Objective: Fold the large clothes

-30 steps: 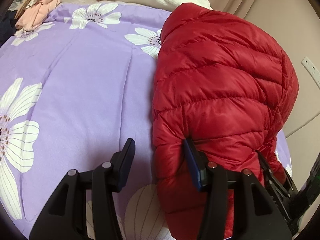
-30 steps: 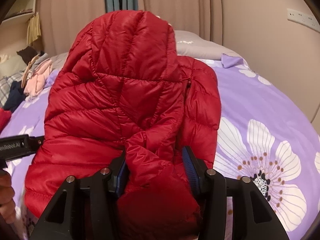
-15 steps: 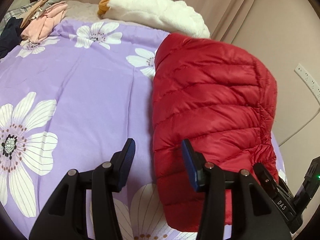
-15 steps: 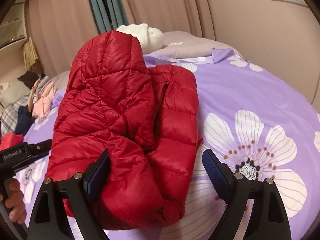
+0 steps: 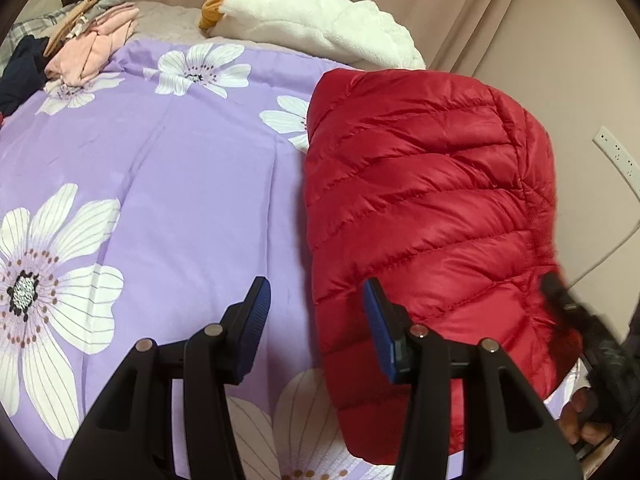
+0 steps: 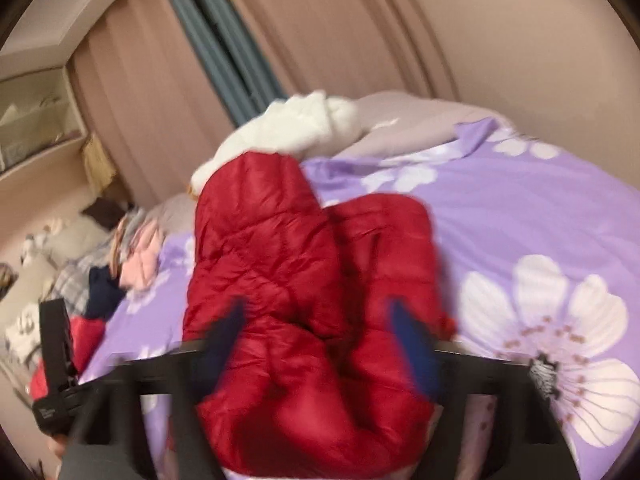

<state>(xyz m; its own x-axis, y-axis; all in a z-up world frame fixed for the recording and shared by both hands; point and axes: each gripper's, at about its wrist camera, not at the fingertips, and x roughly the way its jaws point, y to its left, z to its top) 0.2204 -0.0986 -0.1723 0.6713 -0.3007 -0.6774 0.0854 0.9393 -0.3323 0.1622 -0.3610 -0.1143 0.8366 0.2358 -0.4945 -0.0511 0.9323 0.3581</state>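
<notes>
A red puffer jacket (image 5: 432,208) lies folded on the purple flowered bedspread (image 5: 180,184), hood end toward the pillows. My left gripper (image 5: 314,286) hovers open over the jacket's left edge, its right finger over the red fabric, with nothing between the pads. In the right wrist view the jacket (image 6: 304,280) lies below my blurred right gripper (image 6: 320,320). Its jaws are closing and still stand apart, the jacket bulging behind them, and no pad visibly presses it. The right gripper (image 5: 560,300) also shows as a blur at the jacket's right edge.
A white plush toy (image 5: 320,24) lies by the pillows beyond the jacket. Pink and dark clothes (image 5: 92,44) are piled at the bed's far left. Curtains and a wall with a socket (image 5: 616,152) close off the right side. A hand (image 5: 580,416) holds the right gripper.
The right gripper let go of the jacket fold, opened wide, then began narrowing as it lifted and tilted. The jacket settled flat. The left gripper rose slightly, then held still.
</notes>
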